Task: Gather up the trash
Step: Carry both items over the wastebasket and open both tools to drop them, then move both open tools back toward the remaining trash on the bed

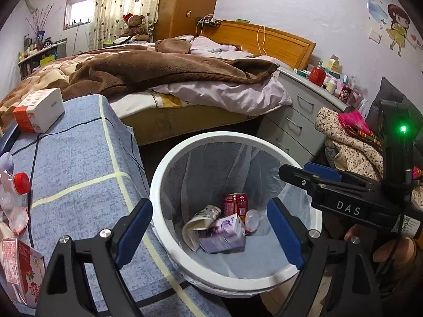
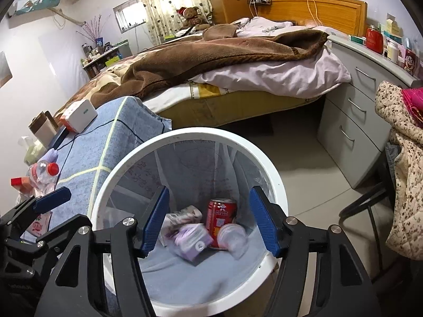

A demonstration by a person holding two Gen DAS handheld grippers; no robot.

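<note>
Both grippers over the bin, nothing held

The right gripper (image 2: 208, 219) and left gripper (image 1: 208, 235) hang above the white trash bin (image 1: 161, 169), fingers spread wide and empty. Remaining trash, a crushed bottle (image 1: 14, 185) and carton (image 1: 19, 269), lies on the table (image 1: 79, 163) at lower left, nearer the left gripper.

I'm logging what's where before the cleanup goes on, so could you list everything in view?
Trash bin: one, white, lined, on the floor beside the blue table.
Can: one, red, in the bin.
Carton: one, purple, in the bin.
Plastic bottle: one, clear with red cap, on the table.
Tissue pack: one, white and orange, on the table.
Table: one, blue cloth.
Bed: one, brown blanket.
Drawers: one, grey.
Left claw: open, over the bin.
Right claw: open, over the bin.
</note>
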